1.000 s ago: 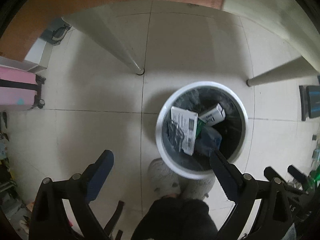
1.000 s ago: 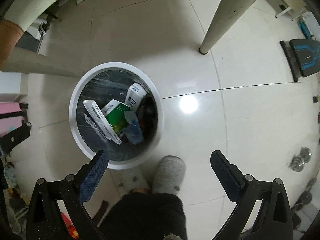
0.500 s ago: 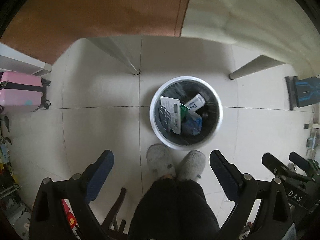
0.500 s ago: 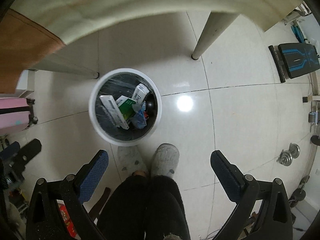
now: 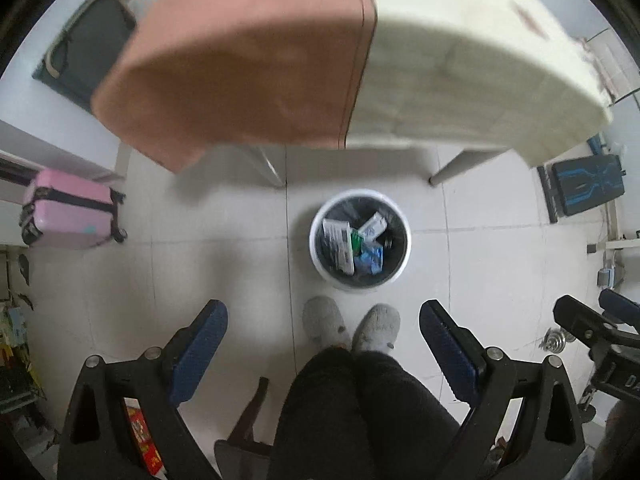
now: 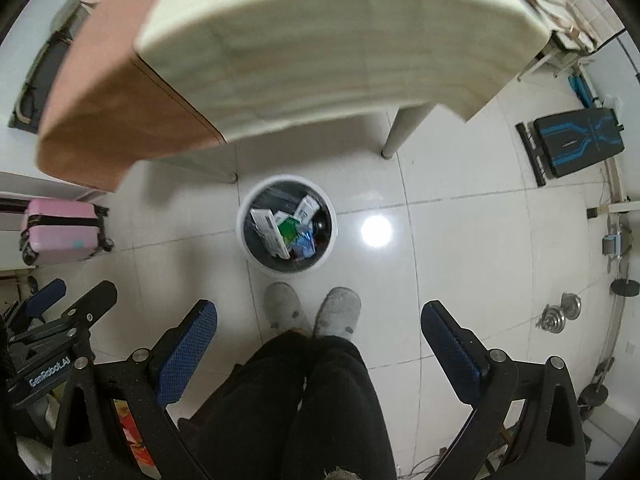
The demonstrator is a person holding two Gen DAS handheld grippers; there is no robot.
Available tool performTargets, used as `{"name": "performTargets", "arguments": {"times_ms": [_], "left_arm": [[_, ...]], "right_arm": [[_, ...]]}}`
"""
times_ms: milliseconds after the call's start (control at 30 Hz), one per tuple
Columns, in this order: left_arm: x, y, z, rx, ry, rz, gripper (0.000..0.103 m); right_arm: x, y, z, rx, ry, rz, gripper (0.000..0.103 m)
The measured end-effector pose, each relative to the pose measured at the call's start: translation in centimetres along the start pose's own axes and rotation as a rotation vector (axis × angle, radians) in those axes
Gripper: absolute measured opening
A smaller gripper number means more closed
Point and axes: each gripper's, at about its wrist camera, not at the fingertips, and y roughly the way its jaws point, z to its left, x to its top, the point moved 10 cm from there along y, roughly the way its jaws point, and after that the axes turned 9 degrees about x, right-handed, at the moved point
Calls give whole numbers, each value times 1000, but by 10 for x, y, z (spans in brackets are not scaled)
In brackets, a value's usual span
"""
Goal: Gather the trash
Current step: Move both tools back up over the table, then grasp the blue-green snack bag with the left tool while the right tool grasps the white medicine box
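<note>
A: What is the biggest thing in view now?

B: The table [image 5: 460,60], with a brown cloth [image 5: 248,60] over one side. One second ago only its legs and underside showed; now its top edge fills the upper part of both views, so both tools have risen well above the floor.

A: And the trash bin?

B: The white trash bin [image 5: 405,216] stands on the tiled floor [image 6: 460,260] under the front edge of the table, just in front of the person's grey slippers [image 5: 352,322]. It looked much larger before, and the left tool hung right over its rim. Now it is small and far below.

A: What is inside it?

B: The collected trash: a white carton [image 5: 339,243], another white box [image 5: 374,225], something green [image 6: 289,229] and a blue wrapper [image 5: 370,259], all lying on the black liner.

A: How are the tools?

B: The left tool [image 5: 322,354] has its jaws spread wide and nothing is between them. The right tool [image 6: 320,350] is the same, wide and empty.

A: What does it mean for the task?

B: I think the dropping step is finished and the person is standing up. Whether more trash waits on the table, I cannot tell; its top is blurred.
</note>
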Motion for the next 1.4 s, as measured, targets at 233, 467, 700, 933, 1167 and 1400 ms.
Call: {"name": "performTargets", "arguments": {"times_ms": [233,467,700,933,1167,1400], "left_arm": [[64,-81,31,52,-72,-170,98],[160,-135,38,84,-111,-313,101],[288,-143,1,191,14,-393,103],[421,-100,-39,228,88,-324,103],[492,-41,-80,165,215,-196,103],[511,-8,-111,142,440,-97,103]], "right_arm": [[46,-91,35,108,14,-129,103],[136,-152,46,148,1,-222,103],[270,-161,10,103,-47,-223,103],[464,-116,-42,34,-78,-137,103],[628,-37,-56,-6,-123,-56,103],[691,22,-48,27,-143,-40,90]]}}
